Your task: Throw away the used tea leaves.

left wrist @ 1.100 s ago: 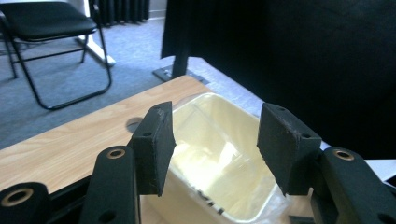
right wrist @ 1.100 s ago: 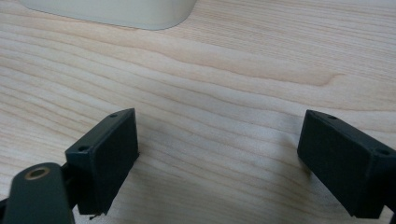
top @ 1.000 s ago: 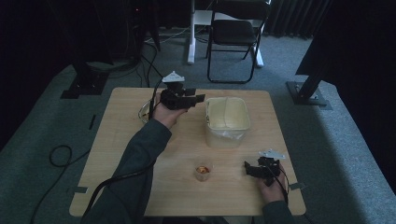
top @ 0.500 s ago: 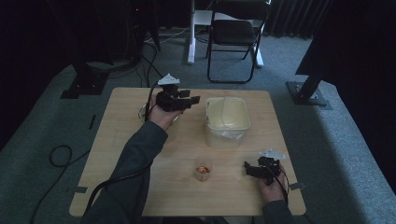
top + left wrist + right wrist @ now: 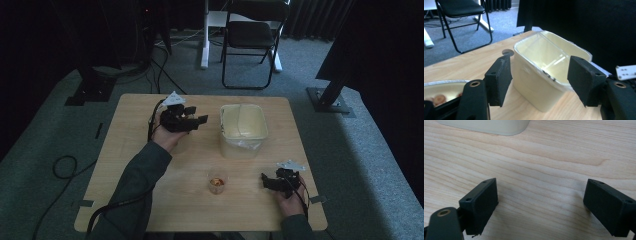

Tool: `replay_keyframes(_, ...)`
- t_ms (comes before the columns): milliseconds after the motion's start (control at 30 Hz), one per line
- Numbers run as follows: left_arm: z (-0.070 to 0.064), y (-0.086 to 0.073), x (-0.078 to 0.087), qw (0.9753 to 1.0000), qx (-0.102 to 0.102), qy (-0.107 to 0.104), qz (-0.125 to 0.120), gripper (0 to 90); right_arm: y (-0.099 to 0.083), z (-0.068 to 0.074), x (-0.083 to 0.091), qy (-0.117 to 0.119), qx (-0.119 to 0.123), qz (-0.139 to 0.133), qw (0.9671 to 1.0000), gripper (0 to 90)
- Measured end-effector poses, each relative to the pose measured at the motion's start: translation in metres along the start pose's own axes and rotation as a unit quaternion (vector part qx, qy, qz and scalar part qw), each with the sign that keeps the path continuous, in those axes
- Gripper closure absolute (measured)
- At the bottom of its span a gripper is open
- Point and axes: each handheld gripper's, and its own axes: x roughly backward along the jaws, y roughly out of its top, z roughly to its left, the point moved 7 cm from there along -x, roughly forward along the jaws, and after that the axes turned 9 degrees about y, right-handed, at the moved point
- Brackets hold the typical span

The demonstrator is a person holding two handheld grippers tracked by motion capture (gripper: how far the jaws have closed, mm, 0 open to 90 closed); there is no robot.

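Note:
A cream plastic bin [image 5: 243, 129] with a clear liner stands right of the table's middle. My left gripper [image 5: 199, 121] hovers to its left, open, jaws pointing at it with a gap between. In the left gripper view the bin [image 5: 531, 87] sits just beyond the left gripper [image 5: 540, 76], nothing between the jaws. A small clear cup [image 5: 216, 182] with something orange-brown inside stands near the front. My right gripper [image 5: 265, 180] rests at the front right, open and empty, pointing toward the cup. The right gripper [image 5: 541, 205] looks over bare wood, the bin's base [image 5: 486, 126] at the top.
The wooden table [image 5: 130, 150] has a small round hole [image 5: 508, 52] near the bin. A black folding chair [image 5: 250, 35] stands on the carpet behind the table, with stand bases and cables on the floor to the left and right.
My left gripper has drifted a little toward the person and away from the bin, jaws still open. The right gripper, cup and bin have not moved.

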Motion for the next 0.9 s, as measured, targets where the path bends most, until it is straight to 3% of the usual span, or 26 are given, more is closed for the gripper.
replay_keyframes(33, 0.0, 0.0, 0.0, 1.0, 0.0, 0.0, 0.0, 34.5, 0.0, 0.0, 0.0, 0.0, 0.001, 0.0, 1.0, 11.8)
replay_keyframes(200, -0.009, -0.037, 0.009, 0.9998, -0.006, -0.013, 0.014, 29.4, 0.0, 0.0, 0.0, 0.0, 0.001, 0.0, 1.0, 11.9)
replay_keyframes(333, -0.016, -0.054, 0.015, 0.9995, -0.012, -0.025, 0.018, 27.2, -0.001, 0.001, 0.001, 0.001, 0.003, 0.0, 1.0, 11.9)
replay_keyframes(400, -0.025, -0.073, 0.02, 0.9987, -0.029, -0.035, 0.022, 26.1, -0.001, 0.001, 0.001, 0.001, 0.003, 0.0, 1.0, 11.9)
replay_keyframes(433, -0.025, -0.073, 0.02, 0.9987, -0.029, -0.035, 0.022, 25.7, -0.001, 0.001, 0.001, 0.001, 0.003, 0.0, 1.0, 11.9)
replay_keyframes(467, -0.03, -0.085, 0.023, 0.9984, -0.034, -0.041, 0.021, 25.5, -0.001, 0.001, 0.001, 0.001, 0.003, 0.0, 1.0, 11.8)
replay_keyframes(500, -0.03, -0.085, 0.023, 0.9984, -0.034, -0.041, 0.021, 25.5, -0.001, 0.001, 0.001, 0.001, 0.002, 0.0, 1.0, 11.9)
replay_keyframes(533, -0.033, -0.097, 0.025, 0.9985, -0.03, -0.04, 0.024, 25.3, -0.001, 0.001, 0.001, 0.001, 0.002, 0.001, 1.0, 11.8)
replay_keyframes(633, -0.039, -0.113, 0.028, 0.9983, -0.028, -0.045, 0.027, 24.4, -0.001, 0.001, 0.001, 0.001, 0.003, 0.001, 1.0, 11.9)
replay_keyframes(700, -0.041, -0.117, 0.03, 0.9983, -0.024, -0.045, 0.026, 24.0, -0.001, 0.001, 0.001, 0.001, 0.002, 0.001, 1.0, 11.9)
replay_keyframes(767, -0.047, -0.128, 0.033, 0.9981, -0.015, -0.054, 0.026, 22.4, -0.001, 0.001, 0.001, 0.001, 0.003, 0.001, 1.0, 11.9)
replay_keyframes(867, -0.052, -0.136, 0.031, 0.9979, -0.022, -0.053, 0.031, 19.8, -0.001, 0.001, 0.001, 0.001, 0.003, 0.001, 1.0, 11.9)
replay_keyframes(900, -0.058, -0.143, 0.029, 0.9969, -0.024, -0.067, 0.035, 18.4, -0.001, 0.001, 0.001, 0.001, 0.003, 0.001, 1.0, 11.9)
